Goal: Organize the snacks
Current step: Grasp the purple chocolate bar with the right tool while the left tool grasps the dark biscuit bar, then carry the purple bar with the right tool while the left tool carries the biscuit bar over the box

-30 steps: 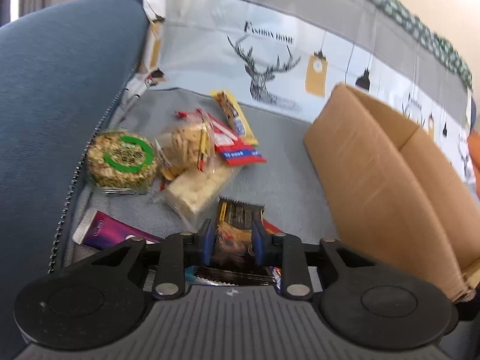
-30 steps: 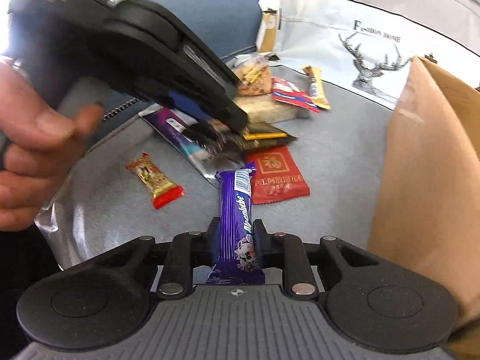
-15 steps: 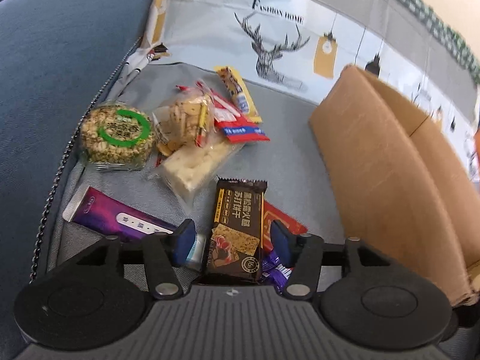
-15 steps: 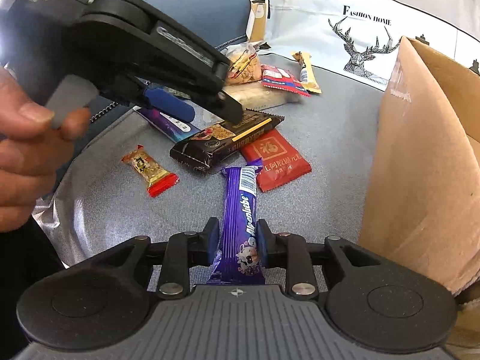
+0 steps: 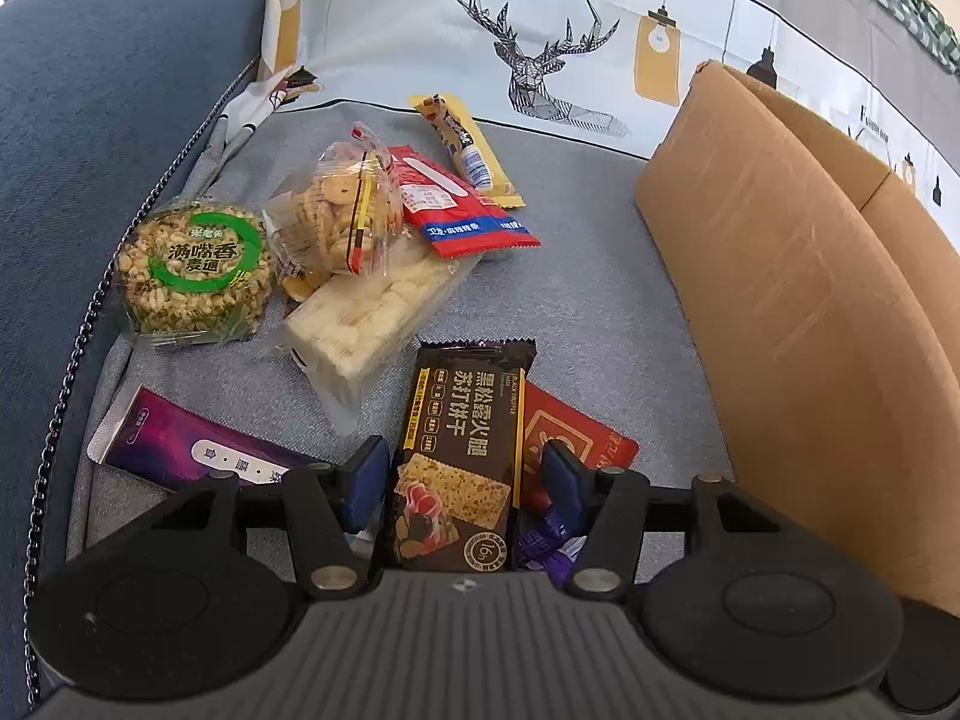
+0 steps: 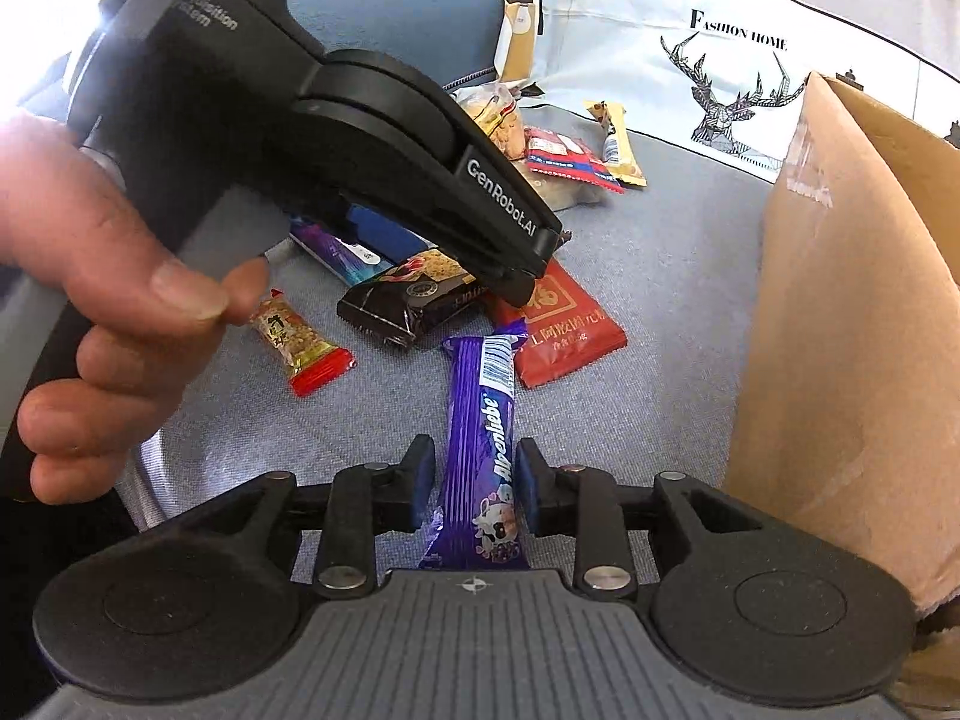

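The left tongs stand released, jaws wide, with the black cracker packet lying between them on the grey cushion; neither blue pad presses on the packet. In the right wrist view the same packet rests flat under the tips of those tongs, held by a hand. The right tongs have just been easing apart: the purple candy bar lies between their pads with a slim gap showing on the left side, so they no longer clamp it. The bar lies lengthwise on the cushion, its far end touching a red sachet. A small red-ended sweet lies apart to the left. Farther back sit a round puffed-grain cake, a bag of small biscuits, a pale wafer block, a red-and-blue packet, a yellow bar and a purple pouch. A cardboard box stands open on the right
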Motion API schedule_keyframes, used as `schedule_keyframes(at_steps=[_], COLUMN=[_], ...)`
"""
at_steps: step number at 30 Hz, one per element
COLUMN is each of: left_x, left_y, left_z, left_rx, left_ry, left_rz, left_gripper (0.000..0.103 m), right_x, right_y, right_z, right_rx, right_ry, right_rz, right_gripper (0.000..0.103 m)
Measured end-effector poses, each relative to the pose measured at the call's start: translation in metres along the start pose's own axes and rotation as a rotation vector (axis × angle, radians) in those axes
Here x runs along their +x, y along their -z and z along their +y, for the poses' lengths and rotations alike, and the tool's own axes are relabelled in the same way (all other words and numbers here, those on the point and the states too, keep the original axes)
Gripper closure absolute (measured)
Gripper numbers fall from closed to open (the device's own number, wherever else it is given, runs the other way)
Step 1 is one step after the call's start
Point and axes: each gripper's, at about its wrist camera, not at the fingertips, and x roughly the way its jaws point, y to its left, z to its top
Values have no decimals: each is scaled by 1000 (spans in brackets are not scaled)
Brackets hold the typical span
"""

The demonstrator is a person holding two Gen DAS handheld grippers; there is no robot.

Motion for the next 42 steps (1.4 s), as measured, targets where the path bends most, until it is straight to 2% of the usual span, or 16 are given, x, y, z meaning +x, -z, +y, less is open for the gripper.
schedule_keyframes(at_steps=[4, 7, 9, 11, 12, 16, 22, 27, 34, 39, 42], left_x=[1, 1, 0, -3, -6, -28, -65, -93, -119, -126, -126], left_y=[1, 2, 1, 1, 1, 1, 2, -3, -9, -17, -21], left_z=[-6, -6, -5, -4, -3, 1, 3, 5, -5, -18, -33], left_rx=[33, 34, 25, 19, 14, -21, -54, -112, -121, -125, -90], left_ry=[-15, -2, 7, 4, 5, 34, 58, 68, 82, 114, 117], left_rz=[-2, 2, 0, -12, -24, -115, -263, -354, -407, -410, -403], left_gripper=[44, 59, 60, 60, 60, 60, 60, 60, 60, 60, 60], right_x=[0, 0, 0, -1, -1, -8, -34, -59, -102, -137, -158], right_y=[-1, 0, 1, 1, 2, 4, 2, -4, -16, -36, -46], right_z=[1, 3, 3, 4, 3, 4, 6, 1, -14, -46, -73], right_rx=[-8, -22, -33, -45, -48, -49, -52, -27, -3, 21, 14], right_ry=[5, 11, 14, 19, 24, 27, 37, 47, 63, 92, 126], right_rz=[-4, -9, -13, -20, -26, -60, -160, -229, -339, -403, -439], right_gripper=[72, 72, 74, 83, 84, 85, 86, 86, 86, 86, 86])
